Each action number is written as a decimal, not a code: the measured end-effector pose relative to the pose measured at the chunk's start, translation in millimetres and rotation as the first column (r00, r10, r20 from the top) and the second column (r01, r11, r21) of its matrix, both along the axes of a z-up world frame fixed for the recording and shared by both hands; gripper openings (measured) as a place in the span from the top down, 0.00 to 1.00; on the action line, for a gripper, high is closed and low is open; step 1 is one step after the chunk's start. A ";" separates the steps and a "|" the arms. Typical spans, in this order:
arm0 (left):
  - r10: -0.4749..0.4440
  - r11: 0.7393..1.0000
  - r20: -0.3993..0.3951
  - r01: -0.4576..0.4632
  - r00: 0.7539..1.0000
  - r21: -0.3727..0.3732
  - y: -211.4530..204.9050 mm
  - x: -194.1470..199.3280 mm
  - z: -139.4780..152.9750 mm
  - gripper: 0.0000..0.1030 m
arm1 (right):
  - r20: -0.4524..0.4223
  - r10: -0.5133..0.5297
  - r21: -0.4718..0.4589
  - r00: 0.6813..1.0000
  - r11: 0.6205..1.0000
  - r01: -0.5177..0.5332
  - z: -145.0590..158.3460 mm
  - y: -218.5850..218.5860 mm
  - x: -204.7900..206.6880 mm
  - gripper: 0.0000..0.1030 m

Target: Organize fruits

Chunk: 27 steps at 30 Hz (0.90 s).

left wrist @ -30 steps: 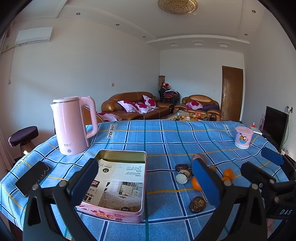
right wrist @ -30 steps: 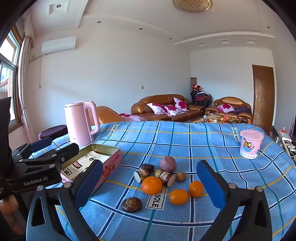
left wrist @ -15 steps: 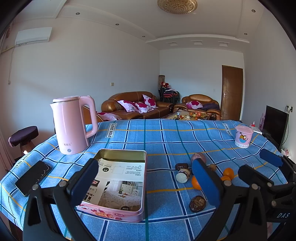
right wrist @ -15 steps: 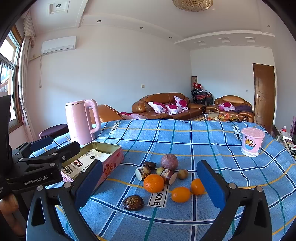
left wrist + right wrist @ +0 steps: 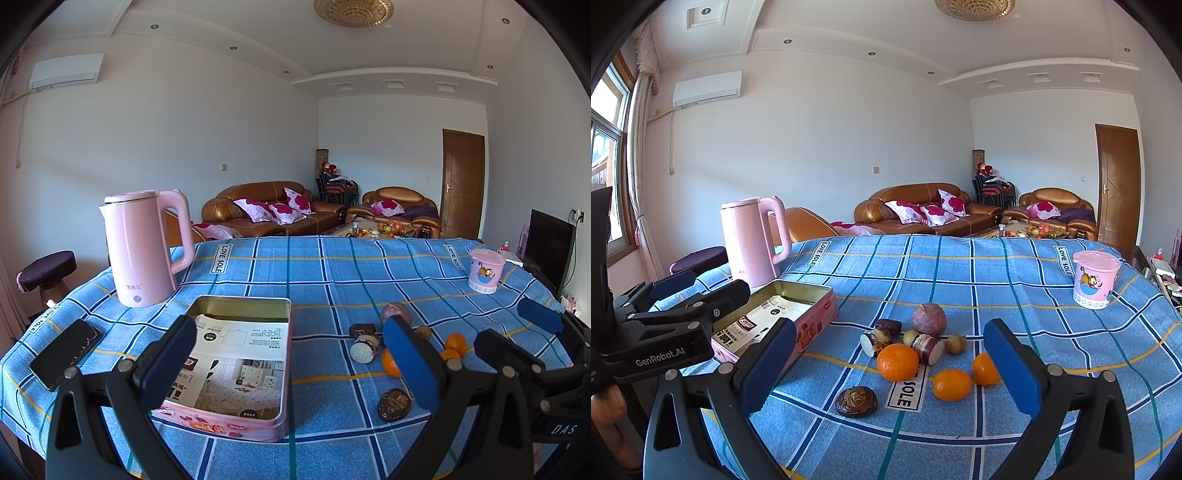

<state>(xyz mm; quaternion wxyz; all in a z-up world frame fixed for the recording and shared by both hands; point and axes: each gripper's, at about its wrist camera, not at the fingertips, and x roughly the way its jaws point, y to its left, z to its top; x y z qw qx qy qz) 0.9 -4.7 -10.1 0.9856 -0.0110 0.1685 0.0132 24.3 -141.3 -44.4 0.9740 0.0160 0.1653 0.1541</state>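
Behind the left hand-held gripper [image 5: 291, 363], an orange [image 5: 390, 363] hides (half showing).

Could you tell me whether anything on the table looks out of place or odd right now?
The fruits lie loose in a scatter on the tablecloth, beside the open pink tin rather than in it; the tin holds only a printed leaflet. Nothing looks spilled or damaged. Both tools are open and hold nothing.
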 end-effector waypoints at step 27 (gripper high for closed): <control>-0.163 0.985 -0.167 0.171 0.972 0.036 -52.1 33.6 -64.8 0.06 | -0.053 -0.145 -0.036 0.988 0.989 0.144 -48.4 -44.9 16.8 0.01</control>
